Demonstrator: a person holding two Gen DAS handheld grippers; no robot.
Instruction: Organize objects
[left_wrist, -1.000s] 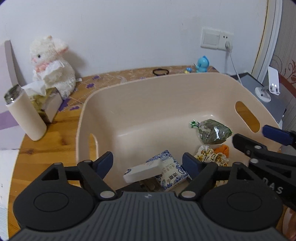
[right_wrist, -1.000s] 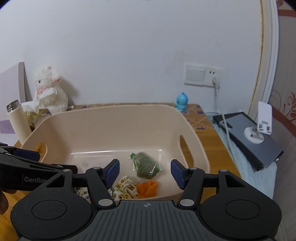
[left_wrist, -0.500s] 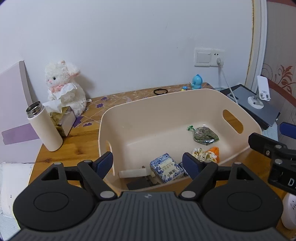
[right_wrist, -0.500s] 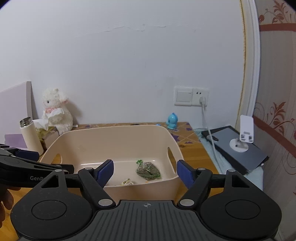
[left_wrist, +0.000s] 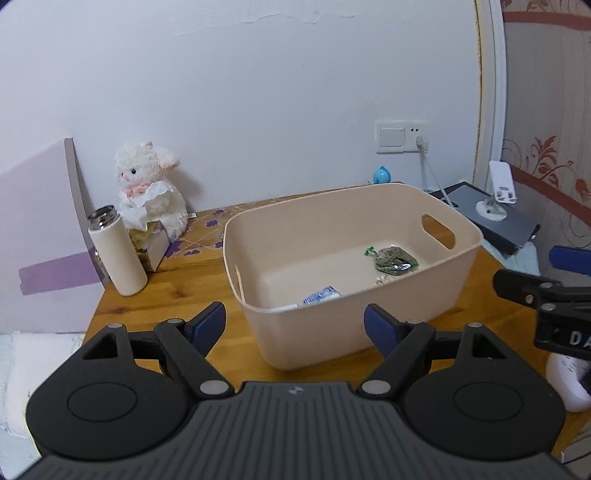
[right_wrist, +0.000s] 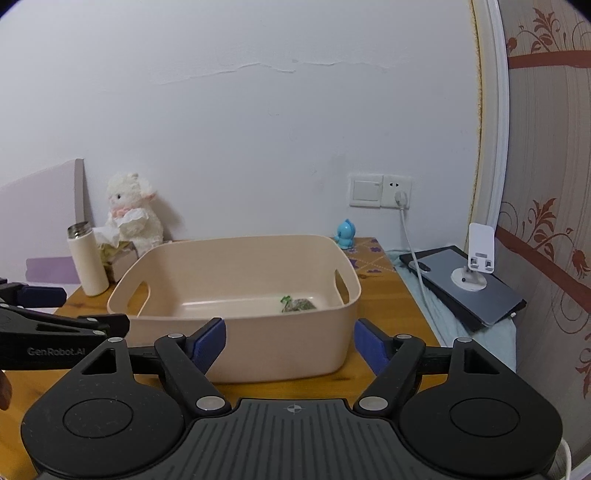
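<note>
Both views are evenly and softly lit, moderately bright with a cool cast, and nothing is blown out. The plush lamb (left_wrist: 147, 192) throws a soft shadow to its right on the white wall (left_wrist: 258, 92), so light comes from the left. The beige bin (left_wrist: 354, 266) shades its own inner walls gently. Fisheye distortion bends the door frame (right_wrist: 491, 147) into a curve, and the corners go black. Focus is sharp in the centre, slightly soft toward the edges; no motion blur shows.
</note>
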